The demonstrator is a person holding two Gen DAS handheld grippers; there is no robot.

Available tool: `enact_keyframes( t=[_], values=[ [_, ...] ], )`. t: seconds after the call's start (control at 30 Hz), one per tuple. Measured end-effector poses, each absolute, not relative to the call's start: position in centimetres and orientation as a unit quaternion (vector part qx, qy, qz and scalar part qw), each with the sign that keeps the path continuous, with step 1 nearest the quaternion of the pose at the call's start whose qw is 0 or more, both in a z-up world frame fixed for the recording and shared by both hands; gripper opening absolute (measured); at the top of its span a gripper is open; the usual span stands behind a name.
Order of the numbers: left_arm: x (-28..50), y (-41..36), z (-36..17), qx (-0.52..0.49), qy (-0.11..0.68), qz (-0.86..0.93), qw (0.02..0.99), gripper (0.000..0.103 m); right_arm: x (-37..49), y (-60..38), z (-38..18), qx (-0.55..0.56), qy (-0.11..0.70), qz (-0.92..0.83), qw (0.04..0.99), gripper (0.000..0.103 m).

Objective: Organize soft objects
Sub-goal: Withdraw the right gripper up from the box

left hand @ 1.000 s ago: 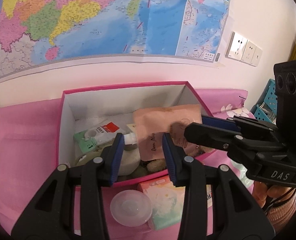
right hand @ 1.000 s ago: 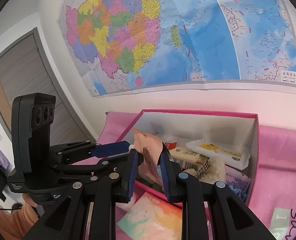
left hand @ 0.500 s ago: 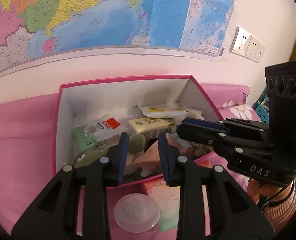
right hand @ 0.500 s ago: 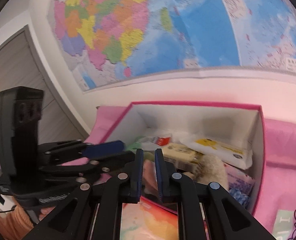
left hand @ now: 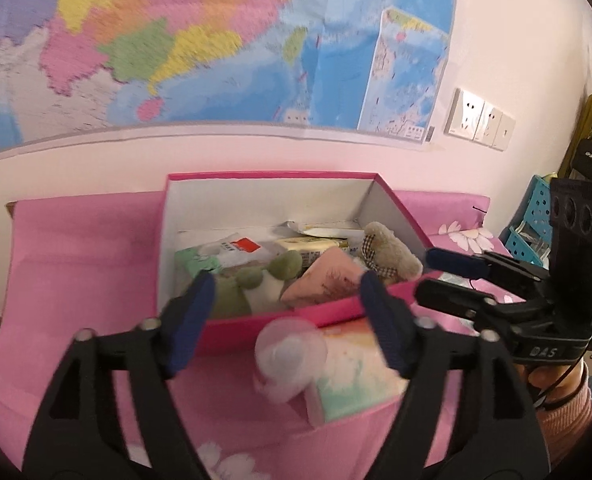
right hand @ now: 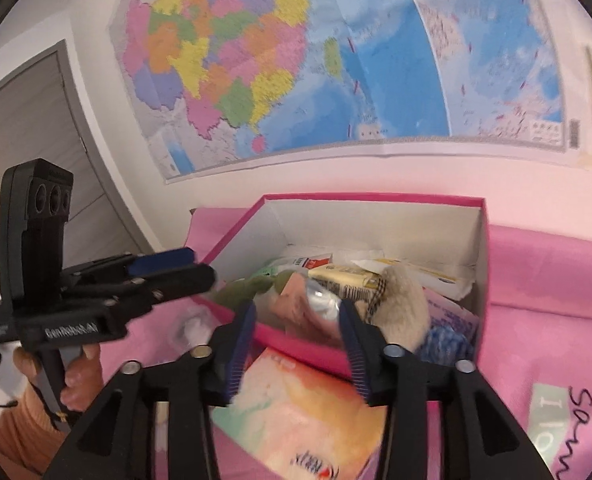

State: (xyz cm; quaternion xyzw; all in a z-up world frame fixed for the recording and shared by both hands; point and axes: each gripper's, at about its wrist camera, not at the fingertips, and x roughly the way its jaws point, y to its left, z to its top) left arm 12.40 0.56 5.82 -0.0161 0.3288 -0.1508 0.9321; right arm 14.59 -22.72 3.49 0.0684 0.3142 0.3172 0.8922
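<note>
Nearest the lens, the left gripper (left hand: 286,320) is seen with its jaws opening wide, where half a second ago they were narrow around the pink pouch; nothing is held between them now. The right gripper (right hand: 298,340) is opening too, its blue pads (right hand: 240,344) parted from an almost closed pinch, and nothing is gripped there either. Both grippers are drawn back to the near side of the box (left hand: 296,316), where a second ago their tips reached over its rim.

Just in front of the box, a clear round lid (left hand: 290,354) is blurred on the pink cloth (left hand: 76,264), touching a pastel tissue pack (left hand: 356,376).

Inside the box, the pouch (left hand: 328,280) is now lying released, tilted against the near wall. It is flanked by a green plush (left hand: 256,280) to its left and a beige plush (left hand: 388,256) to its right. Behind them, packets are seen toward the back wall, one with a red label (left hand: 244,246).

Farthest back, a wall map (left hand: 216,48) is blurred in both views, and white sockets (left hand: 480,124) are mounted to its right.
</note>
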Motion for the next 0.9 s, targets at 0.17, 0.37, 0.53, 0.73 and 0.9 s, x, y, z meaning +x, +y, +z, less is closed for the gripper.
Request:
enact_keyframes(
  t=[0.17,0.37,0.53,0.73,0.9],
  values=[
    [8.6,1.0,5.0,-0.005,0.317,-0.132,0.939,0.100,10.4,-23.2,3.8,0.041,0.283,0.299,0.910,0.083],
    [5.5,0.8,2.9,-0.008,0.343,-0.096,0.934,0.102,6.6,-23.3,2.6,0.022,0.280,0.271,0.921,0.097],
    [3.5,0.5,1.6,-0.014,0.363,-0.084,0.928,0.102,4.4,-23.1,1.6,0.017,0.287,0.258,0.922,0.101],
    [1.7,-0.2,1.1,0.000,0.370,-0.079,0.926,0.102,2.4,-22.8,0.6,0.020,0.303,0.259,0.917,0.102],
    [0.9,-0.7,0.6,0.011,0.373,-0.069,0.925,0.102,1.2,-22.7,0.0,0.018,0.308,0.258,0.916,0.102]
  ],
)
